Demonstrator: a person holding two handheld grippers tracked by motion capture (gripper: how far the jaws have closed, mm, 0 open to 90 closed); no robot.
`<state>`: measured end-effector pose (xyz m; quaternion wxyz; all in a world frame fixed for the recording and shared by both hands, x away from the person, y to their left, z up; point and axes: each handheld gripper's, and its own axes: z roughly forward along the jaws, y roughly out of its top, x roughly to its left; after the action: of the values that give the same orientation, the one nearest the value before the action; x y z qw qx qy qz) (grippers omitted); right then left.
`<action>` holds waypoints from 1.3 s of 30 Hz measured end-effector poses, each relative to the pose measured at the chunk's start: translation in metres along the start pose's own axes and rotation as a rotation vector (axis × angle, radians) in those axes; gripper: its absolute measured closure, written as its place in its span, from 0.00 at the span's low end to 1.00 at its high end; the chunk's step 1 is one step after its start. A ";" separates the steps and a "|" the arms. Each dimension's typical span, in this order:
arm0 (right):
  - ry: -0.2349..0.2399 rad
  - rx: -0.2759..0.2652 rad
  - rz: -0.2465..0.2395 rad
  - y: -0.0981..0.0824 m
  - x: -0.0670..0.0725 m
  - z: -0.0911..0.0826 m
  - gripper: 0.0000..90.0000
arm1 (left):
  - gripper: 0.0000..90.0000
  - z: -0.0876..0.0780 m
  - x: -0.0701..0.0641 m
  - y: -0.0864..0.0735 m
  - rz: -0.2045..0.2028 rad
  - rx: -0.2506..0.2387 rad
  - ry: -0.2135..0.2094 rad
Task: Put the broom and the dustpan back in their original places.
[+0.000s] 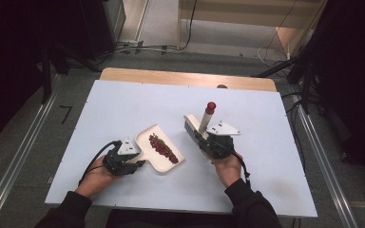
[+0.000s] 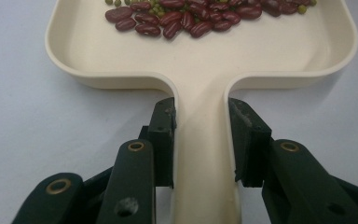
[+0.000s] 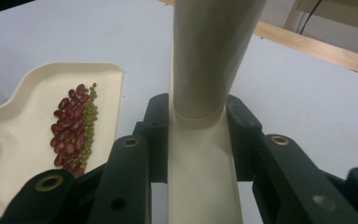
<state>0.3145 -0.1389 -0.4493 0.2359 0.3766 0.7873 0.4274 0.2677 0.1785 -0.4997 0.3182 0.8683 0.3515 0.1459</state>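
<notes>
- Left gripper [image 1: 134,164], low on the white table [image 1: 123,109], is clamped on the handle of the cream plastic dustpan [image 1: 161,164] holding red beans [image 1: 163,147].
- Right gripper [image 1: 204,137], right of the dustpan, points up and away, gripping a cream red-capped hand brush [image 1: 204,121].

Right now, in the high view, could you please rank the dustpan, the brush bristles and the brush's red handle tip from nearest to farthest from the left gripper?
1. dustpan: its handle is clamped in the left gripper, just to that gripper's right.
2. brush bristles: past the dustpan, toward the table's middle, held up by the right gripper.
3. red handle tip: farthest, above and beyond the bristles.
</notes>
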 end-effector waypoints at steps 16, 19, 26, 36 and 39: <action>-0.013 -0.006 0.017 -0.002 -0.008 -0.005 0.71 | 0.74 0.000 0.003 -0.007 -0.112 -0.041 0.072; -0.019 -0.007 0.022 -0.002 -0.011 -0.007 0.71 | 0.74 -0.001 0.008 -0.008 -0.153 -0.045 0.106; -0.021 -0.005 0.031 -0.004 -0.016 -0.008 0.71 | 0.74 -0.004 0.017 -0.012 -0.234 -0.049 0.189; -0.027 -0.001 0.035 -0.006 -0.019 -0.010 0.71 | 0.74 -0.008 0.029 -0.018 -0.367 -0.068 0.289; -0.028 0.000 0.037 -0.006 -0.020 -0.010 0.71 | 0.74 -0.008 0.030 -0.019 -0.400 -0.069 0.325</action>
<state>0.3174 -0.1623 -0.4479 0.2391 0.3971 0.7768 0.4264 0.2754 0.2137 -0.5050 0.3095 0.7352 0.5576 0.2298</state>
